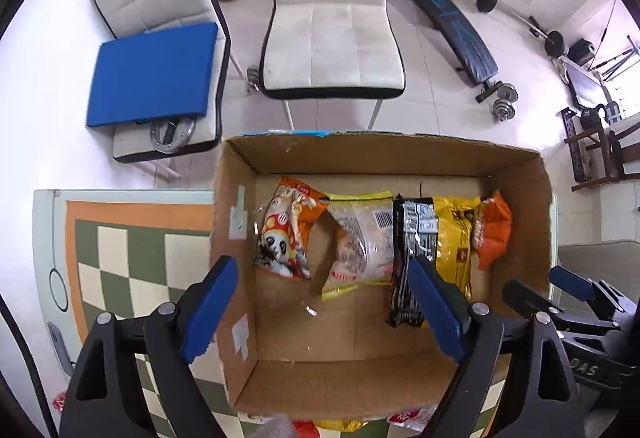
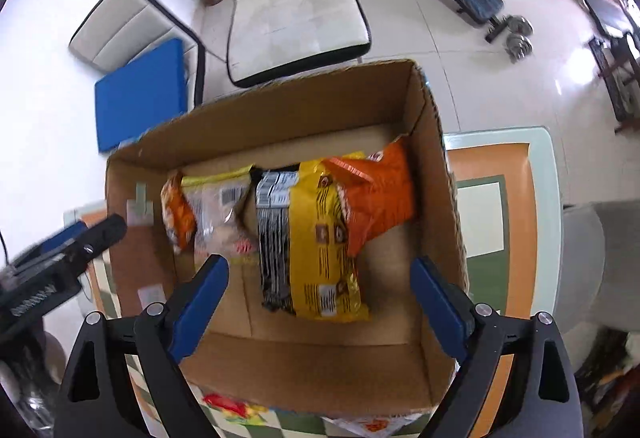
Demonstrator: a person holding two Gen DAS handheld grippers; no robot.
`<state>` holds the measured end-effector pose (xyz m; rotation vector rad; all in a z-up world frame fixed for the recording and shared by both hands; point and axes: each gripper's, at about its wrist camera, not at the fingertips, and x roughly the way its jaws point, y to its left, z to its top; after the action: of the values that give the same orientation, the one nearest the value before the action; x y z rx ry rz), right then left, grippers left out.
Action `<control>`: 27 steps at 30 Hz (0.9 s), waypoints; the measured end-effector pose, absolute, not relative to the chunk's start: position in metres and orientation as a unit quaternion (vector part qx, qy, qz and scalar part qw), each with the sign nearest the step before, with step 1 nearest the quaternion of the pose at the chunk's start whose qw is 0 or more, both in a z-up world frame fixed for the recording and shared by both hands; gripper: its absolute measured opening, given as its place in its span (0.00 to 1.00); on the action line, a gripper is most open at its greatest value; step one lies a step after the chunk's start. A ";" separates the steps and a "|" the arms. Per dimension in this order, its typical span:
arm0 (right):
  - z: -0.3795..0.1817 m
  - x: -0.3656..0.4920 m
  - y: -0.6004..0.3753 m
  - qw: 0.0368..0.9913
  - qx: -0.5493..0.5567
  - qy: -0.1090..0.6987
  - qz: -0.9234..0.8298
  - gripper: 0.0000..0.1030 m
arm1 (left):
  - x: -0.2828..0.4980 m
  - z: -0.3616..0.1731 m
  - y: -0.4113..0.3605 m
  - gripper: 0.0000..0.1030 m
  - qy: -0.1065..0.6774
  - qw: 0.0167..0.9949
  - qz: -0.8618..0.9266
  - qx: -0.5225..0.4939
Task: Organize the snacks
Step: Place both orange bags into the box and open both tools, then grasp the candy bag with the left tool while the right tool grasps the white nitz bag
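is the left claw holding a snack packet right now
No, the left claw is open above the cardboard box with nothing between its fingers.

Little can be read. At the lower right of the left wrist view, the black body of the right claw [image 1: 570,288] carries pale letters ending in "DAS". The snack packets in the cardboard box [image 1: 516,162] show barcodes and printing too small or blurred to make out.

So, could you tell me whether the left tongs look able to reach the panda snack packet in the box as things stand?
Probably yes: the left tongs hang open above the cardboard box, and the panda snack packet lies uncovered at the row's left end, nothing over it.
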<state>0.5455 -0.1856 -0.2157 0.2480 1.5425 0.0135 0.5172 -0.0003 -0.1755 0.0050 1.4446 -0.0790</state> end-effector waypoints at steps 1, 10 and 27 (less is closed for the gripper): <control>-0.213 0.541 -0.183 0.713 0.103 0.693 0.009 0.91 | 0.509 -0.168 0.001 0.85 0.654 0.756 -0.033 0.003; -0.178 0.491 -0.165 0.743 0.063 0.666 0.024 0.91 | 0.456 -0.132 0.009 0.85 0.621 0.783 -0.012 -0.002; -0.120 0.381 -0.153 0.792 0.046 0.606 0.053 0.91 | 0.331 -0.095 0.008 0.84 0.553 0.833 0.023 0.003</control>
<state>0.3812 -0.1534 -0.1202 0.0981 1.3040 0.1134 0.3310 0.0084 -0.0947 0.0064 1.1717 0.0484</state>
